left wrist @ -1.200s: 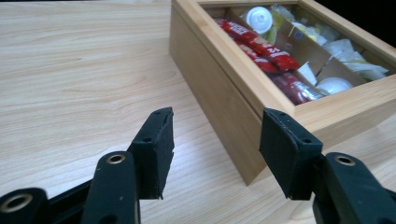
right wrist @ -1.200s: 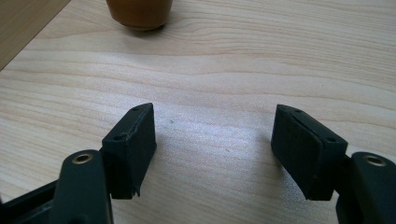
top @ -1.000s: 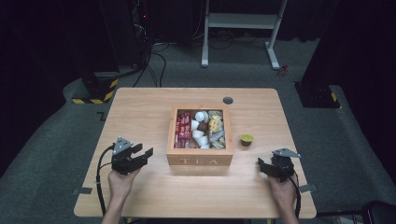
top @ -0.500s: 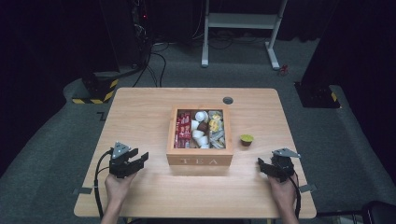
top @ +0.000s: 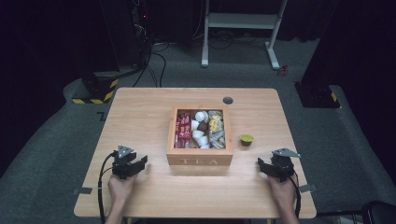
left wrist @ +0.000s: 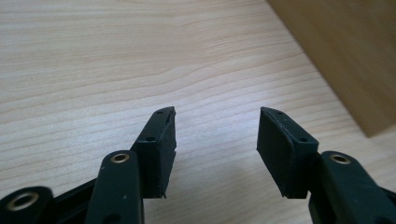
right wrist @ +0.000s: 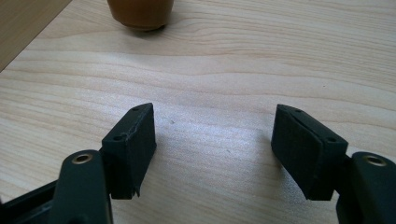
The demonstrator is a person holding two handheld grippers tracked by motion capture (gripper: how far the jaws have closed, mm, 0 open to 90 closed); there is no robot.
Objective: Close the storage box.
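A wooden tea box (top: 200, 160) marked TEA stands open at the table's middle, holding red packets, white pods and other small items. A small brown capsule with a green top (top: 246, 139) sits on the table right of the box, and its base (right wrist: 140, 13) appears at the top of the right gripper view. My left gripper (top: 138, 163) rests low near the front left, open, with nothing between its jaws (left wrist: 217, 140). My right gripper (top: 262, 166) rests near the front right, open and empty (right wrist: 214, 140). The box's side (left wrist: 345, 56) fills the upper right of the left gripper view.
A round dark grommet (top: 228, 100) is set in the table (top: 140, 116) behind the box. Beyond the table lie cables, a white stand base (top: 238, 28) and yellow-black striped blocks (top: 95, 91) on the grey floor.
My left gripper has drawn back toward the front edge and slightly left. The right gripper has stayed put.
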